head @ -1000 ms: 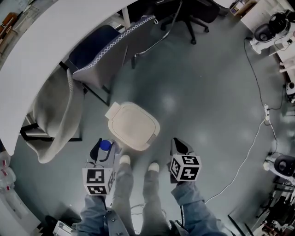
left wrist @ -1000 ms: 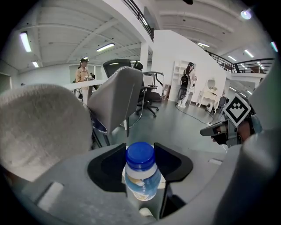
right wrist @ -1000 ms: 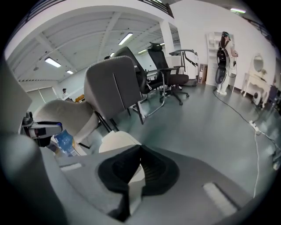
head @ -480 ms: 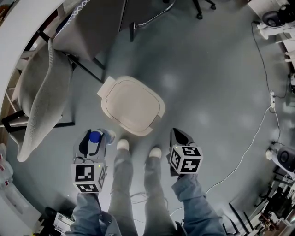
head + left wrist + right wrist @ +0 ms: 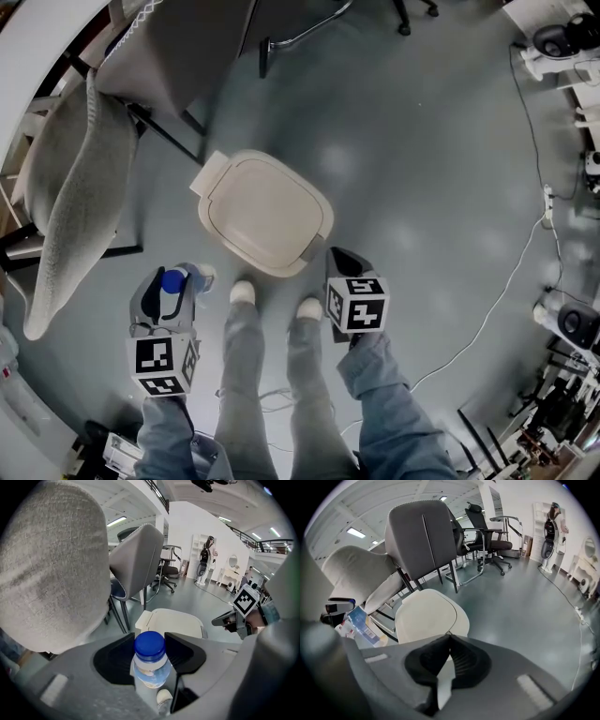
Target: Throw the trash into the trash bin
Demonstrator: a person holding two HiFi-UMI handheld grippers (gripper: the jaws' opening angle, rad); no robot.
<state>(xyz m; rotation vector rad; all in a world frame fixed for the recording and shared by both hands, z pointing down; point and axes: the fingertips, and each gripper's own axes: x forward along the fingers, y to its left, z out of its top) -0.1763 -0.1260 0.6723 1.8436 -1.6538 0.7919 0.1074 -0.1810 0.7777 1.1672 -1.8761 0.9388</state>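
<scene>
Grasps a clear plastic bottle (image 5: 151,667) with a blue cap in the left gripper (image 5: 171,284), lower left of the head view, cap end poking out beyond the jaws; holds the right gripper (image 5: 341,258) clenched on nothing, jaw tips meeting, lower centre, just right of the white shoes (image 5: 242,292); faces the cream trash bin (image 5: 265,214), lid down, mid-frame above both grippers; shows grey chairs (image 5: 66,187) at upper left, a white cable (image 5: 487,319) across the floor at right.
</scene>
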